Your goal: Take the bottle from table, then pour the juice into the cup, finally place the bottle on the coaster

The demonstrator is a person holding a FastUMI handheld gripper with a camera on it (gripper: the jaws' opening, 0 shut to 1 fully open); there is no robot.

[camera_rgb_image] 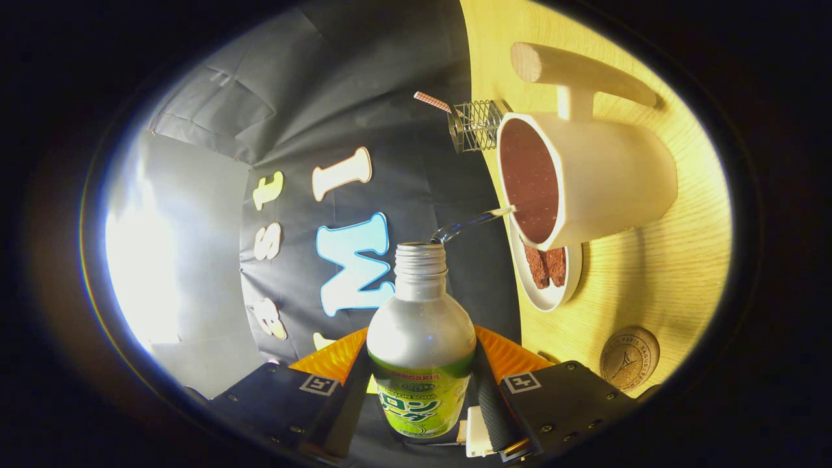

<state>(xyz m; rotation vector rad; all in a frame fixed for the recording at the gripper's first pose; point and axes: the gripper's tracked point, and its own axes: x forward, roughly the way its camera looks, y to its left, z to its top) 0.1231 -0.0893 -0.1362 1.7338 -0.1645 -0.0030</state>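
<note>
Fingers (pixel 421 396) pinch the bottle (pixel 421 344), tipped, its stream reaching the cup (pixel 585 182); best hold the tilt steady over the rim.

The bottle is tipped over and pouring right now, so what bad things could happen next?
The stream from the bottle enters just over the cup rim, so a small wobble might spill juice on the table. The cup looks nearly full and may overflow. The plate of brownies sits beside the cup and could get splashed. The gripper is shut on the bottle.

Uncapped bottle (pixel 421 338) tipped, stream entering white cup (pixel 604 179); coaster (pixel 629 357) beside
</note>
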